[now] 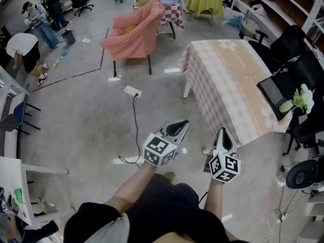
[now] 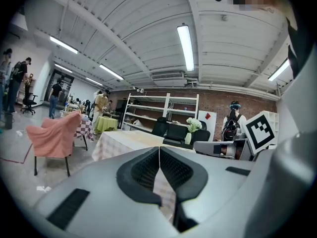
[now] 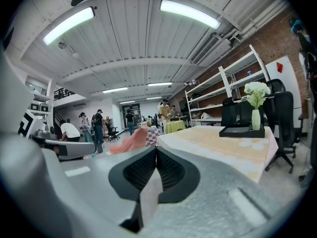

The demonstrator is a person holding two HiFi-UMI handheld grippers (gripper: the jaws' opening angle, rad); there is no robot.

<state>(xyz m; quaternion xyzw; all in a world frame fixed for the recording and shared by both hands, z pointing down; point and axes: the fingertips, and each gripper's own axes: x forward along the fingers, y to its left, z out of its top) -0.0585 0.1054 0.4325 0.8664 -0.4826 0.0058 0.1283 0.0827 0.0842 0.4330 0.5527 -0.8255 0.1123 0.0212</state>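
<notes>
Jaws pressed together on nothing: left gripper [image 1: 181, 125] and right gripper [image 1: 223, 134] hang side by side at lower centre, likely idle, touching nothing; table [image 1: 238, 80] stands right.

peach checked tablecloth [image 1: 238, 80], salmon-pink chair cover [image 1: 134, 34], lime-green tablecloth [image 1: 204, 0], grey floor [image 1: 91, 120], white flowers [image 1: 304, 97]

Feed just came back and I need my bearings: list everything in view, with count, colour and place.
table: one, peach checked cloth, right of centre
tray: one, black, on table's right end
vase: one, white flowers, beside tray
chair: one, pink drape, upper middle
power strip: one, white, floor ahead
small table: one, yellow-green cloth, far top
left tool: one, grey, shut, empty, above floor
right tool: one, grey, shut, empty, by table corner
</notes>
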